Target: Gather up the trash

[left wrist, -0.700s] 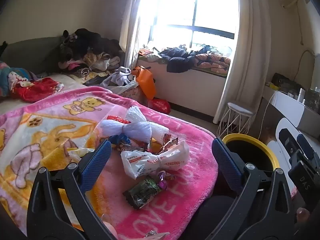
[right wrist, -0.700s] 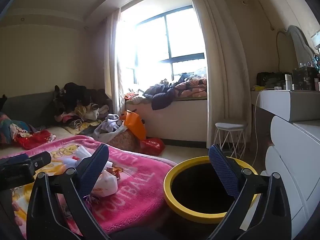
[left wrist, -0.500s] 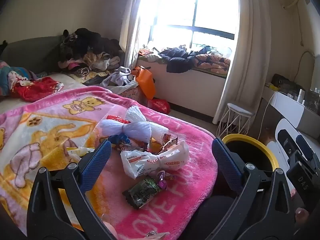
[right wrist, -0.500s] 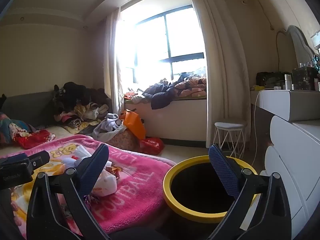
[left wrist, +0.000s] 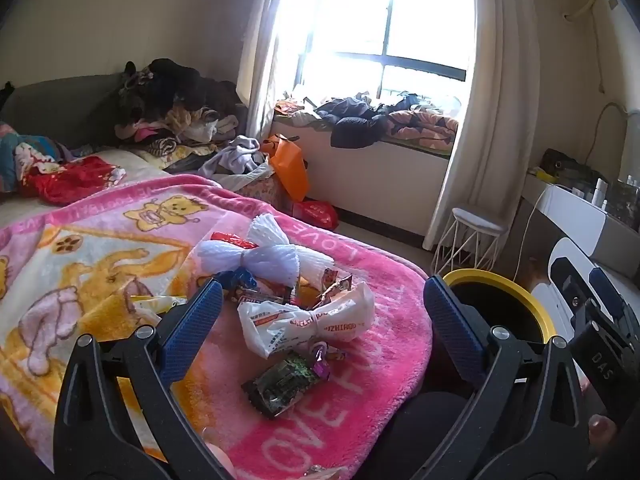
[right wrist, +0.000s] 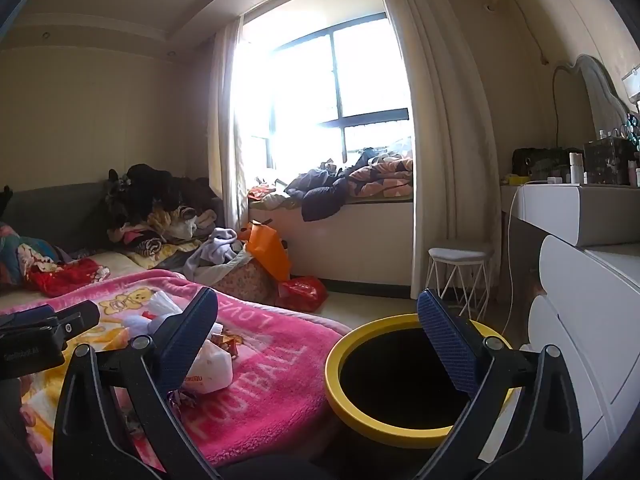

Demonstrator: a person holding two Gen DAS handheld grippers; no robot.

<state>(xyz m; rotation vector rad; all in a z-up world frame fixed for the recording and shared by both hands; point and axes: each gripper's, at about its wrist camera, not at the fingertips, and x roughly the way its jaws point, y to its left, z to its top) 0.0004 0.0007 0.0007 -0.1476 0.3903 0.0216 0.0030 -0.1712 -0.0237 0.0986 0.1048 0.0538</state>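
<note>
I see daylight blowing out the window point(right wrist: 320, 92), glare washing its curtains, and fisheye bending with dark corners.

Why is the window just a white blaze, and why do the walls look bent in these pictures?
Left wrist view: the window is overexposed by backlight, washing out the curtain edge, while the trash on the pink blanket stays sharp. Right wrist view: same glare at the window; the fisheye lens curves the ceiling and the dresser, and the corners go dark.
</note>
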